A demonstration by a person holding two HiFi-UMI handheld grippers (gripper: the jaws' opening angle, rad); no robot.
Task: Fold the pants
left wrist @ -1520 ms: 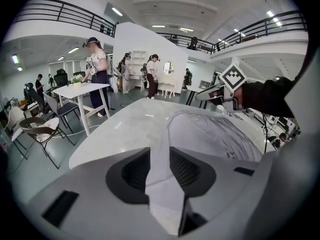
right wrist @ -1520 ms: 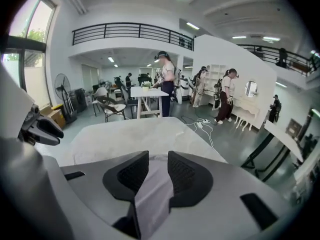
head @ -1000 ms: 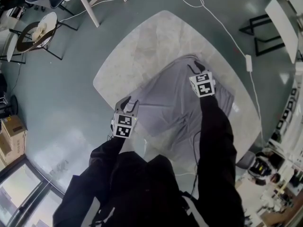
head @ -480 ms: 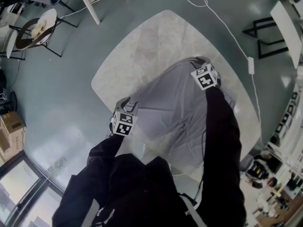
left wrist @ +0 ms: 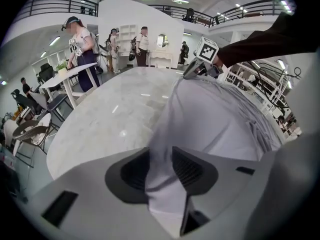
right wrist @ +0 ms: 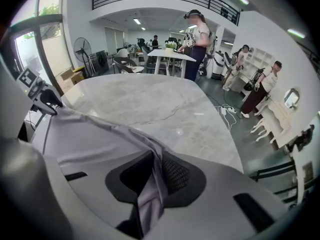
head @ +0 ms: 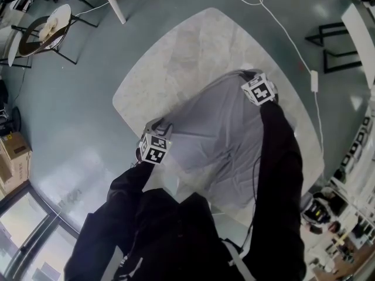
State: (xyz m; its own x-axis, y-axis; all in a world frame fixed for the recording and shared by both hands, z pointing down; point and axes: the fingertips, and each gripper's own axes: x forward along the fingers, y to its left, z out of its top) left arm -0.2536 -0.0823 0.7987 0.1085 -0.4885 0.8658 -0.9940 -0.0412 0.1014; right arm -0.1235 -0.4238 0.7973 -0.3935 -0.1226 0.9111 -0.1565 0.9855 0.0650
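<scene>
Light grey pants [head: 220, 130] lie spread over the white marble table [head: 187, 57], folded edge stretched between both grippers. My left gripper [head: 158, 126] is at the pants' near-left corner, shut on the cloth [left wrist: 162, 149], which runs up between its pads. My right gripper [head: 249, 75] is at the far corner. Its jaws have just been closing and now pinch a fold of the pants [right wrist: 155, 176]. In the left gripper view the right gripper's marker cube [left wrist: 207, 49] shows across the cloth. The left gripper [right wrist: 42, 96] shows at the left in the right gripper view.
The table's bare marble [head: 176, 69] lies beyond the pants. A chair [head: 41, 37] stands at the far left on the floor, a white cable with a power strip [head: 313, 81] runs at the right. People stand by other tables [left wrist: 75, 74] in the background.
Both grippers have sunk toward the table with the cloth. The right one moved further away and to the right, drawing the pants' edge taut and flatter on the table.
</scene>
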